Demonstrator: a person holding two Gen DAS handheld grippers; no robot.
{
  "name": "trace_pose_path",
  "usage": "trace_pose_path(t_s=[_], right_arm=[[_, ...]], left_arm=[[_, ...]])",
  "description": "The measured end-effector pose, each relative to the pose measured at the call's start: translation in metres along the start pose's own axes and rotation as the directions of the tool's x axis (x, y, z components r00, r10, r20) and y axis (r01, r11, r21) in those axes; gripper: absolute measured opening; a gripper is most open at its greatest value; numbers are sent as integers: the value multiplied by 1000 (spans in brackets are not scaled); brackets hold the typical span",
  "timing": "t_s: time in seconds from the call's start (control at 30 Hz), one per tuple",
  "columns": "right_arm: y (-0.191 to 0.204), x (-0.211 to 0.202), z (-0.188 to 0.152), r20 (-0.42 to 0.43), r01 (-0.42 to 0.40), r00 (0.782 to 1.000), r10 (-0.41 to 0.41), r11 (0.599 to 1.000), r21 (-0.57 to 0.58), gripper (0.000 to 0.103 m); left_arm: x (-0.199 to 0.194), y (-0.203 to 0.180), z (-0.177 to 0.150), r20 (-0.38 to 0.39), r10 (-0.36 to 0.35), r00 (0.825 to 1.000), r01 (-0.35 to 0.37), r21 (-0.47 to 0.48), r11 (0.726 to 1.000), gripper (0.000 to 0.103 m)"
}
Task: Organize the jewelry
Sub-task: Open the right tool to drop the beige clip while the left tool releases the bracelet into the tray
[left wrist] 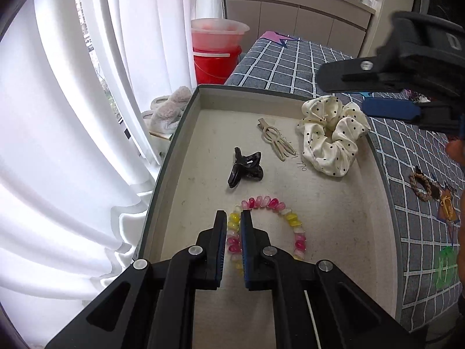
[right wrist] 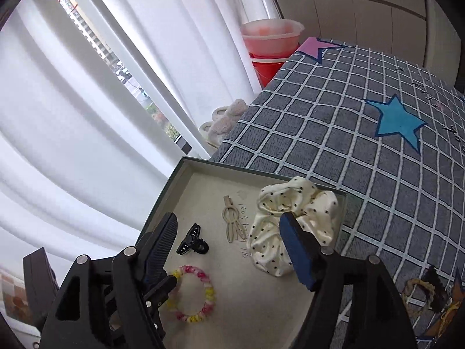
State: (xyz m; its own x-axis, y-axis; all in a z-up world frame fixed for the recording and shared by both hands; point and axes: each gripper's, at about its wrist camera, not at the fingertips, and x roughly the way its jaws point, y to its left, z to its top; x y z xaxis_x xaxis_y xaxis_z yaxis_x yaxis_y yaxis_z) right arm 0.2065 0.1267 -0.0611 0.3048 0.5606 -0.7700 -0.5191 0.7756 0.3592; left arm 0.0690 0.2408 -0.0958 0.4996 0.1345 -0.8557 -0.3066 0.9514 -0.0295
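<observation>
1. Scene: we see a shallow grey tray (left wrist: 377, 157) on a checked bedspread (right wrist: 334, 122). Inside it lie a cream polka-dot scrunchie (left wrist: 331, 136), a beige hair clip (left wrist: 276, 139), a black claw clip (left wrist: 244, 168) and a pink/yellow bead bracelet (left wrist: 279, 218).
2. Left gripper (left wrist: 234, 218): jaws pinched nearly together low over the tray floor, w/ the bracelet's left arc running betw. the pads. We judge it's clenched on the bracelet, though actual pad contact is hard to confirm.
3. Right gripper (right wrist: 232, 229): jaws spread wide, nothing betw. them. It hangs above the tray, the blue pad in front of the scrunchie but apart from it. The scrunchie sits in the tray's far right corner, partly draped on the rim.
4. Step in hand, as we read it: the scrunchie looks delivered to the tray & the right side is free; the left is occupied w/ the bracelet, either placing or adjusting it.
5. Still outside the tray: a braided brown bracelet (left wrist: 421, 186) & small bits beside it on the bedspread, right of the tray. Details there are too small to tell.
6. Next move, we reckon: send the right gripper to the braided bracelet. It calls for a low, near-flat approach, since the piece lies flat on soft cloth, & a pinch on one strand w/o catching fabric.
7. The left should let go only once the beads rest fully on the tray floor.
</observation>
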Motion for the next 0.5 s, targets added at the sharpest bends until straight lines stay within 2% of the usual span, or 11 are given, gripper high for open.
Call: trace_pose_path(t_s=[0.07, 0.4, 0.5], right_arm=[[-9, -14, -6, 20, 14, 1000, -15, 1000, 22, 85], [-41, -60, -49, 52, 111, 992, -114, 992, 59, 87], [-45, -74, -63, 63, 115, 991, -120, 991, 70, 89]], left_arm=[[1, 1, 0, -3, -8, 1000, 8, 5, 1000, 17], [-13, -12, -1, 21, -11, 1000, 10, 37, 999, 17], [-17, -14, -3, 21, -18, 1000, 17, 39, 999, 17]])
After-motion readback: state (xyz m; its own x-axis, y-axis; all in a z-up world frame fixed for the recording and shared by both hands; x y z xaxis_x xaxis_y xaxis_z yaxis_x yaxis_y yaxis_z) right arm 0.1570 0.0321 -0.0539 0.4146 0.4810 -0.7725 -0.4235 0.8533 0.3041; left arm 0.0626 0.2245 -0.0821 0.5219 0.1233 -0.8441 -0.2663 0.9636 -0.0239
